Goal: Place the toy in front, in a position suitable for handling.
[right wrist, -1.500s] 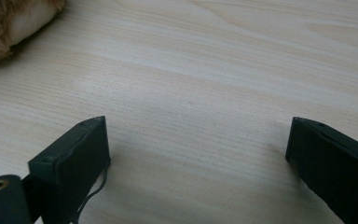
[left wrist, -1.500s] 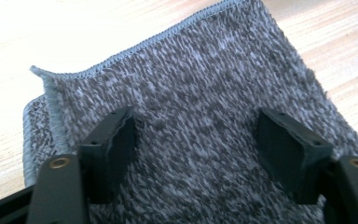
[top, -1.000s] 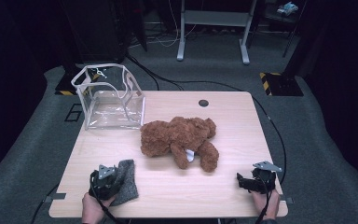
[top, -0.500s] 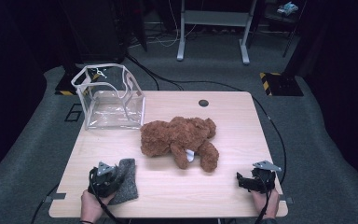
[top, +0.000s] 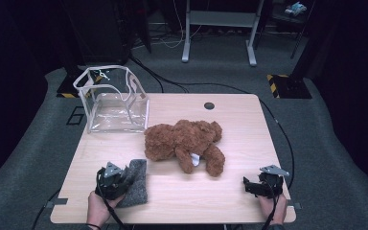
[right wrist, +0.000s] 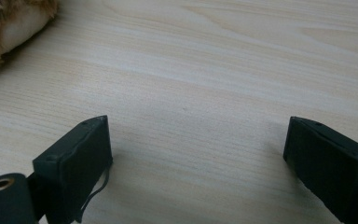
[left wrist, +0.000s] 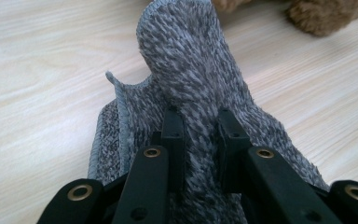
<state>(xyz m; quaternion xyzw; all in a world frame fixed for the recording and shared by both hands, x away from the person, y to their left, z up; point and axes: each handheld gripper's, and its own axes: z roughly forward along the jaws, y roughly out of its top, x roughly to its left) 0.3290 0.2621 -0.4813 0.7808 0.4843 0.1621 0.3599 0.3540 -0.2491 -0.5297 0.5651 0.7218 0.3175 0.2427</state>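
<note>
In left gripper [left wrist: 199, 133]: pinched grey cloth [left wrist: 191, 70].

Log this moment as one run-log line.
left tool: shut on grey cloth | right tool: open, over bare table | teddy bear: mid-table

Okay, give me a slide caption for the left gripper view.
Left hand-held gripper pinching a fold of grey knitted cloth above the wooden table.
</note>
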